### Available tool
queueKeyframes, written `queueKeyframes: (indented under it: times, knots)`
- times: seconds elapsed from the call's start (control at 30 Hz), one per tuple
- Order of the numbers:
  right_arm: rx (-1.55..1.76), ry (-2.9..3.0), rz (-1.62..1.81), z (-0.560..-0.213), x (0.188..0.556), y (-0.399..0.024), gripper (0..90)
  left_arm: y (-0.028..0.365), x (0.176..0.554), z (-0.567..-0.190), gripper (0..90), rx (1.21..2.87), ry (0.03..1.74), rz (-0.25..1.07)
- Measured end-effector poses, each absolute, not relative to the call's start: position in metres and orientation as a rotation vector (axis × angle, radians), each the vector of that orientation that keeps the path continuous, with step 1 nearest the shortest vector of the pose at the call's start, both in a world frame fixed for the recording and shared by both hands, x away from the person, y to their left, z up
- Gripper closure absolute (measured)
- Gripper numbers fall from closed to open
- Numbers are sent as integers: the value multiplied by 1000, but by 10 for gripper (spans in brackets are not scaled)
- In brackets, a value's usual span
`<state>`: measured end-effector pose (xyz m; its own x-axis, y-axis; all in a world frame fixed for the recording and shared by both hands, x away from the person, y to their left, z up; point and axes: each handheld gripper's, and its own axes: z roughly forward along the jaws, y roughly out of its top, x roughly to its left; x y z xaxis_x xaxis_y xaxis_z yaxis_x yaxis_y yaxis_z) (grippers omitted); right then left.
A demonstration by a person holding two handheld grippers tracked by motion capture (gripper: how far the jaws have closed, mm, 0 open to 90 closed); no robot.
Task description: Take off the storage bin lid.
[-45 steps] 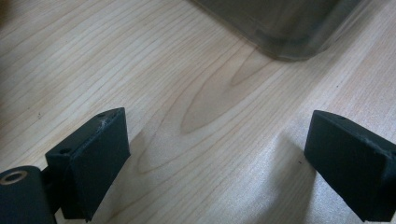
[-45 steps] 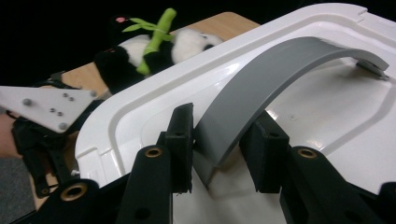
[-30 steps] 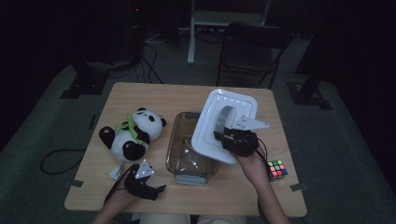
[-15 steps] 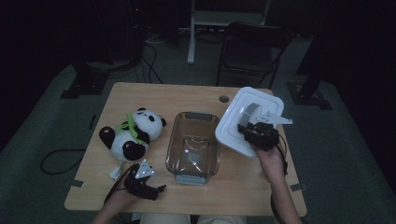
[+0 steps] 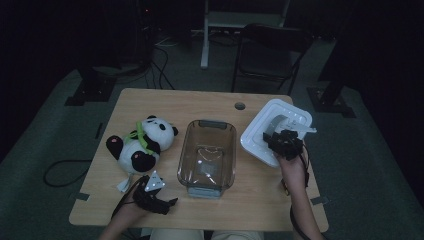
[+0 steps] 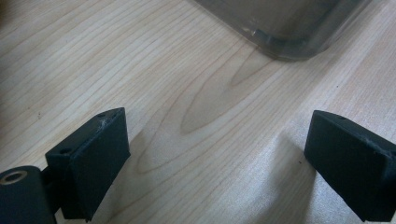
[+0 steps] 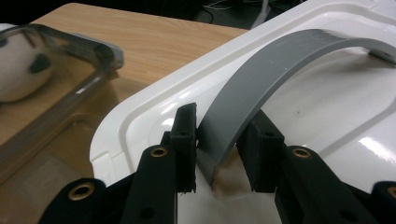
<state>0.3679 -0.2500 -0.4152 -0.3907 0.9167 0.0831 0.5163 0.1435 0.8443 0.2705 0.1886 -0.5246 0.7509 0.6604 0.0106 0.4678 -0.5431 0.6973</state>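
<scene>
Presently the white lid (image 5: 276, 131) lies on the counter (image 5: 200, 102), right of the clear container (image 5: 207, 154). Its grey handle (image 7: 261, 84) sits between the right gripper (image 7: 218, 140) jaws, which flank it. Left gripper (image 6: 219, 158) jaws apart, near the container's front corner.

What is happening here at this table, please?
A person works at a wooden table with a gripper in each hand. The right gripper is shut on the grey handle of a white lid, at the table's right side. The left gripper is open, low over the bare wood near the clear container. A panda toy lies to the left, untouched.
</scene>
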Motion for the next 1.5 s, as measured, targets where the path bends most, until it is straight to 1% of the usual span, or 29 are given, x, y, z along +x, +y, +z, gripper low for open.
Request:
queueKeyframes:
  times: [0.37, 0.63, 1.1, 1.33, 1.37, 1.4, 1.47, 1.5]
  knots:
    - [1450, 1914, 1130, -440, 387, -236, 682, 189, 271, -525, 73, 2247, 841, 356]
    - [1523, 1902, 1101, -465, 406, -225, 682, 189, 270, -525, 73, 2246, 842, 356]
    - [1618, 1932, 1048, -501, 422, -222, 676, 189, 270, -525, 73, 2249, 839, 357]
    - [1667, 1935, 1049, -514, 425, -226, 641, 189, 270, -524, 72, 2252, 838, 357]
    - [1662, 1927, 1056, -514, 424, -226, 626, 189, 270, -524, 72, 2251, 838, 357]
    - [1670, 1923, 1031, -513, 425, -225, 548, 189, 270, -524, 73, 2252, 838, 357]
    - [1668, 1921, 1036, -509, 424, -226, 538, 189, 270, -524, 72, 2252, 838, 357]
    - [1665, 1916, 1034, -507, 423, -225, 518, 189, 270, -524, 73, 2252, 838, 357]
